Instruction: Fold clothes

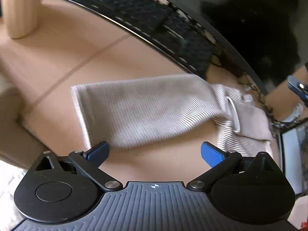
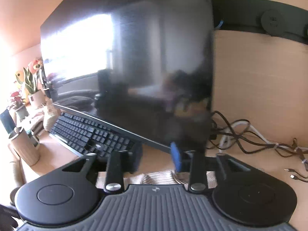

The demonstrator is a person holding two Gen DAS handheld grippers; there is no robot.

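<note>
Lying on the tan surface (image 1: pixel 57 61), a pale ribbed garment (image 1: pixel 138 109) is folded into a long band just in front of a black keyboard (image 1: pixel 134 9). Hovering over its near edge, the left tool (image 1: pixel 155 154) has its blue pads spread wide with nothing between them. Pointing toward a dark monitor (image 2: pixel 134 67), the right tool (image 2: pixel 156 159) has its jaws partly apart and empty, with striped fabric visible just below them. Tangled cables (image 2: pixel 250 134) lie at the right.

Left gripper (image 1: pixel 155 152): black body, blue pads, silver screws.
</note>
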